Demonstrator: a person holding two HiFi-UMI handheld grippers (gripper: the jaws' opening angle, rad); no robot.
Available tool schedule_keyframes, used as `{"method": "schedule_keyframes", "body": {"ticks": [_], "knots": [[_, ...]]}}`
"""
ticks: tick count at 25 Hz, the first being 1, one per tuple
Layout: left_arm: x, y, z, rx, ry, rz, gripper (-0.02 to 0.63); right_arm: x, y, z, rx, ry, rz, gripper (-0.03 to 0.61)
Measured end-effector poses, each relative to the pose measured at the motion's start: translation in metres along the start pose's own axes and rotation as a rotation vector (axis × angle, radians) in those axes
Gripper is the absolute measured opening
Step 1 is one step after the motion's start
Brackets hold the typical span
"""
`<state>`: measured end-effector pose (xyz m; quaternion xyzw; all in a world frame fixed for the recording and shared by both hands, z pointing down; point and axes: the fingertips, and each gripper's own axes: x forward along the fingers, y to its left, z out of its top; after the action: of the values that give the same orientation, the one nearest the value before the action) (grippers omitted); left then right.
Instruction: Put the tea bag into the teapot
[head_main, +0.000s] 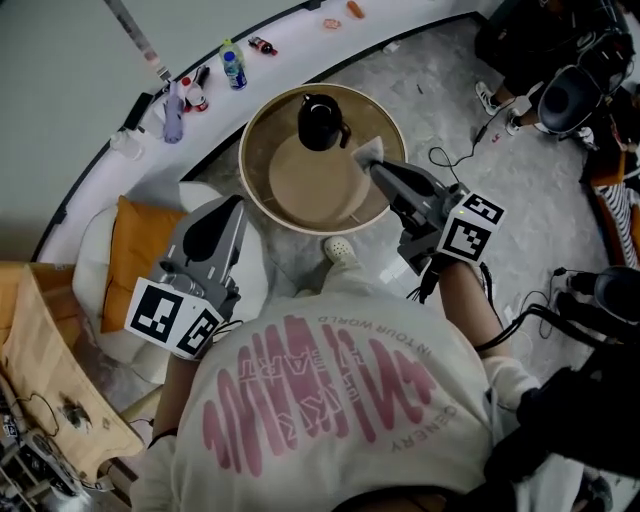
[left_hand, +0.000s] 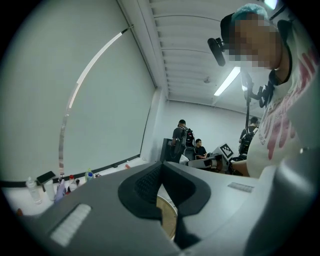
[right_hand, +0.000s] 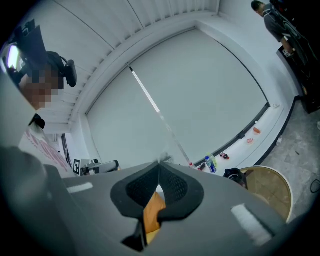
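**Tea bag (head_main: 367, 151) pinched beside teapot (head_main: 320, 122)**

The jaws of the right gripper (head_main: 378, 170) are closed on the tea bag, held above centre frame, just right of the teapot on the round table (head_main: 300, 195). The left gripper (head_main: 237, 202), lower left, is closed on nothing.

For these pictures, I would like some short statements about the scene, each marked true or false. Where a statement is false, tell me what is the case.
1. The black teapot stands on the round tan table. True.
2. The right claw is shut on a white tea bag. True.
3. The white tea bag is already inside the black teapot. False: it is in the right claw, beside the teapot.
4. The left claw is wide open. False: its jaws are together, with nothing between them.
5. A small plastic bottle stands on the white ledge beyond the table. True.
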<state>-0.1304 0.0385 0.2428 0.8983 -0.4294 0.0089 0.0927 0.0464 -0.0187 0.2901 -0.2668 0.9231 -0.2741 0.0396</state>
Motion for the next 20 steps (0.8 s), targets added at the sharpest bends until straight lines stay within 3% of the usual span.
{"method": "schedule_keyframes", "body": {"ticks": [10,20], "knots": [[0.063,0.043,-0.008,-0.063,0.02,0.172,0.015,0.063,-0.086,0.016,0.053,0.12,0.125,0.006],[0.106,0.073,-0.048,-0.162,0.081,0.365,0.015,0.101,-0.182,0.005,0.124,0.242,0.182,0.006]]}}
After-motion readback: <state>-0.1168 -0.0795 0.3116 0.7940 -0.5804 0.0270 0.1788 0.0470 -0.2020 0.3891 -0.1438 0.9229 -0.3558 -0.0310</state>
